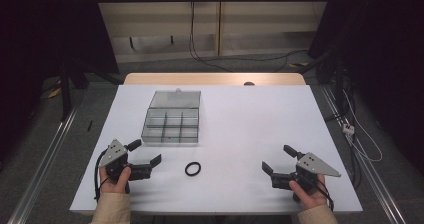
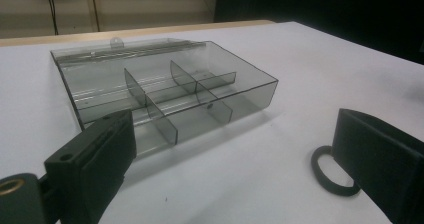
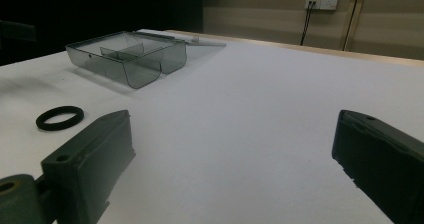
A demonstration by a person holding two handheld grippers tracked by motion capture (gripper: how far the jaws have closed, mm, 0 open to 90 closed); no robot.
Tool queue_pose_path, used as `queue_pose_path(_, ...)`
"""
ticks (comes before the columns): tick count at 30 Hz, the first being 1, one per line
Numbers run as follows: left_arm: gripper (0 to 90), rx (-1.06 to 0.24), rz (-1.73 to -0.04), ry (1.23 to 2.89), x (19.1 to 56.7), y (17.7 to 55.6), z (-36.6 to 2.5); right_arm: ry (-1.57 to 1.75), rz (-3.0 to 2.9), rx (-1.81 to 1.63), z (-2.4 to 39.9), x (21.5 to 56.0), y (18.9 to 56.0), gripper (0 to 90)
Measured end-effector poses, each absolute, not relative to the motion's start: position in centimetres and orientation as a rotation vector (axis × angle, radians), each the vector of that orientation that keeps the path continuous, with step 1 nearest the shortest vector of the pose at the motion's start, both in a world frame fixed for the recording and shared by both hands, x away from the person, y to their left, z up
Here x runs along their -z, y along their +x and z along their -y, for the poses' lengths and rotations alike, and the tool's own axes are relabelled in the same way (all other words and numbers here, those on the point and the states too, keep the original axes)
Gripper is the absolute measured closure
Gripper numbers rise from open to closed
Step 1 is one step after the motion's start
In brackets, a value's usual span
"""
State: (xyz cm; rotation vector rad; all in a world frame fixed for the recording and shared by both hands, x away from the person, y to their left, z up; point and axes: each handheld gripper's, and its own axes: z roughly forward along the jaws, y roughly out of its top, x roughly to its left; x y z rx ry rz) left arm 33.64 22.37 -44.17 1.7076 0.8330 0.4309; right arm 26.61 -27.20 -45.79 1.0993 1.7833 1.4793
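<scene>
A black rubber ring [image 1: 193,169] lies flat on the white desk [image 1: 250,119], near the front edge, between the left tongs [image 1: 147,153] and right tongs [image 1: 277,160]. Both tongs are spread and hold nothing. A clear compartment box [image 1: 171,119], lid open, sits just beyond the ring.

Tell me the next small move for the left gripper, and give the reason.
Probably ease the left gripper toward the black rubber ring and lower its jaws around it. The ring lies flat on the white table, nearest that gripper; its jaws stand open and hold nothing, and the clear compartment box is open.
</scene>
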Motion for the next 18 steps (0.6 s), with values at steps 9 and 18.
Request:
queue_pose_path(9, 4.2, -0.407, -0.822, 1.693, 43.9, 33.8, -21.7, 1.098, -1.779, -1.48, 27.2, 45.8, 26.6, 2.8)
queue_pose_path(18, 4.3, -0.397, -0.803, 1.706, 43.8, 34.1, -20.9, 1.095, -1.782, -1.48, 27.1, 45.8, 26.7, 2.8)
